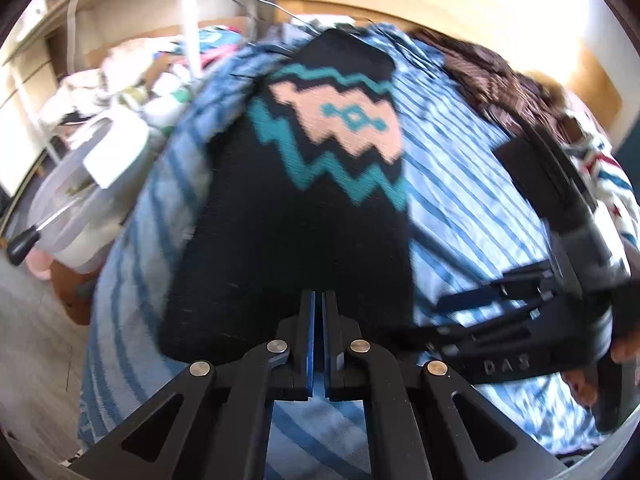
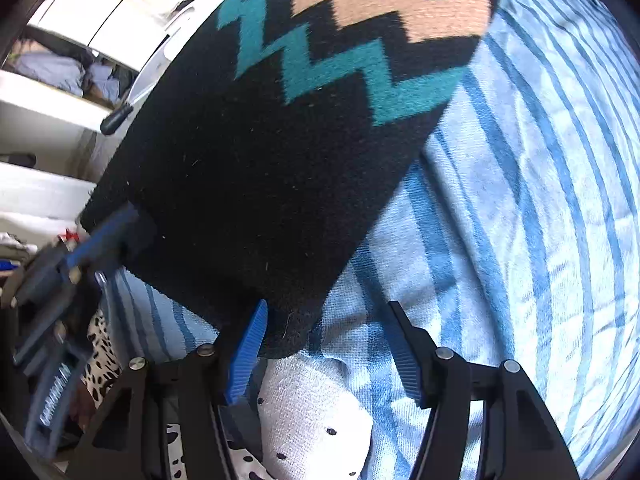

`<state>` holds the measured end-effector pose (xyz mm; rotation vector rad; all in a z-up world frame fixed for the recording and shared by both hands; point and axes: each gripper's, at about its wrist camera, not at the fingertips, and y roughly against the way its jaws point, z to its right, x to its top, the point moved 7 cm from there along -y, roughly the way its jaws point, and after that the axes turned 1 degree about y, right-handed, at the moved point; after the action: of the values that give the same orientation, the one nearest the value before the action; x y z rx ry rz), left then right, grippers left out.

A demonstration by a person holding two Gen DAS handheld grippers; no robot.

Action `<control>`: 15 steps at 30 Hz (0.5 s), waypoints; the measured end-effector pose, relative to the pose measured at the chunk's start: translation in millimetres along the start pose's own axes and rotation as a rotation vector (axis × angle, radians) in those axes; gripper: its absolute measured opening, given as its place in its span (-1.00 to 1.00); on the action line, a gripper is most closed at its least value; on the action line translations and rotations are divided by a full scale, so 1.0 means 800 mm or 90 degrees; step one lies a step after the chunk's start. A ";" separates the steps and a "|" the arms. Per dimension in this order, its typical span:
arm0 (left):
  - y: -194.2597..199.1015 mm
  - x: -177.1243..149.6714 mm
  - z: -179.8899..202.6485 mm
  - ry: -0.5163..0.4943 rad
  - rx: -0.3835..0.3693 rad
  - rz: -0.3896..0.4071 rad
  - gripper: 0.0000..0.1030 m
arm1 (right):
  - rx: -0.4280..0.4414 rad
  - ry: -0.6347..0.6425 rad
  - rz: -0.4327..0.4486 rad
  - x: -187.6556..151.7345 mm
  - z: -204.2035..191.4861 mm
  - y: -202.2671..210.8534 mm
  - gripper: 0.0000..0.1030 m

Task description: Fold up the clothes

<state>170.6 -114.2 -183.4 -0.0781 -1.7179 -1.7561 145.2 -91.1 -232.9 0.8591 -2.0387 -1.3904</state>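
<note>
- The black knitted garment (image 1: 288,216), with its teal zigzag and peach panel, lies flat on the blue-striped cloth (image 1: 460,168), which serves as the landmark here.
- The left gripper (image 1: 319,300) is clenched at the garment's near hem; the pads look pinched on the black knit there, though the exact bite is hard to see.
- In the other wrist view that same tong shows at the hem's far corner, its blue pad against the knit.
- The right gripper (image 2: 328,344) stands released, jaws apart. The hem's other corner lies just inside its left pad (image 2: 246,356) and is not squeezed.
- To do this step well, I judge both hem corners should be level and taut across before any lift, so the fold lands square on the striped cloth.
- With one corner free, a one-sided pull would likely skew the knit; regripping or pressing that corner seems wise.
- The garment's long axis runs from the hem at the grippers away across the striped cloth, with the patterned end pointing farthest away.
- A white spotted piece (image 2: 316,420) lies just under the right tong, near the hem, and should stay out of the fold.
</note>
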 end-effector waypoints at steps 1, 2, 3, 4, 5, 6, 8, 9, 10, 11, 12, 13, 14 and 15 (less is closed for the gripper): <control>-0.003 -0.003 0.008 -0.013 -0.007 -0.014 -0.95 | 0.001 -0.009 0.004 -0.002 0.004 0.005 0.24; -0.005 -0.005 0.015 -0.025 -0.012 -0.027 -0.95 | 0.000 -0.018 0.009 -0.003 0.009 0.011 0.24; -0.009 -0.007 0.022 -0.038 -0.013 -0.042 -0.95 | -0.008 -0.026 0.013 -0.005 0.016 0.018 0.24; -0.013 -0.009 0.027 -0.047 -0.014 -0.055 -0.95 | -0.019 -0.032 0.014 -0.008 0.022 0.023 0.24; -0.016 -0.012 0.032 -0.052 -0.017 -0.065 -0.95 | -0.029 -0.037 0.015 -0.011 0.029 0.027 0.24; -0.019 -0.013 0.037 -0.053 -0.025 -0.076 -0.95 | -0.040 -0.042 0.016 -0.014 0.035 0.032 0.25; -0.026 -0.017 0.044 -0.049 -0.046 -0.100 -0.95 | -0.048 -0.056 0.016 -0.020 0.047 0.040 0.25; -0.029 -0.019 0.047 -0.048 -0.053 -0.113 -0.95 | -0.046 -0.068 0.016 -0.023 0.052 0.042 0.26; -0.032 -0.020 0.050 -0.049 -0.056 -0.123 -0.95 | -0.043 -0.076 0.016 -0.027 0.056 0.044 0.26; -0.034 -0.022 0.051 -0.051 -0.055 -0.132 -0.95 | -0.040 -0.084 0.015 -0.032 0.059 0.046 0.26; -0.037 -0.024 0.053 -0.055 -0.051 -0.138 -0.95 | -0.037 -0.092 0.015 -0.036 0.063 0.048 0.26; -0.038 -0.026 0.054 -0.058 -0.048 -0.142 -0.95 | -0.033 -0.097 0.016 -0.040 0.065 0.051 0.26; -0.039 -0.025 0.054 -0.060 -0.048 -0.145 -0.95 | -0.029 -0.102 0.017 -0.043 0.067 0.053 0.26; -0.039 -0.025 0.054 -0.059 -0.050 -0.151 -0.95 | -0.025 -0.107 0.018 -0.046 0.070 0.056 0.26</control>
<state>153.4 -69.5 -214.8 0.0104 -1.7842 -2.0201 120.2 -17.8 -212.3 0.7153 -2.1307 -1.5265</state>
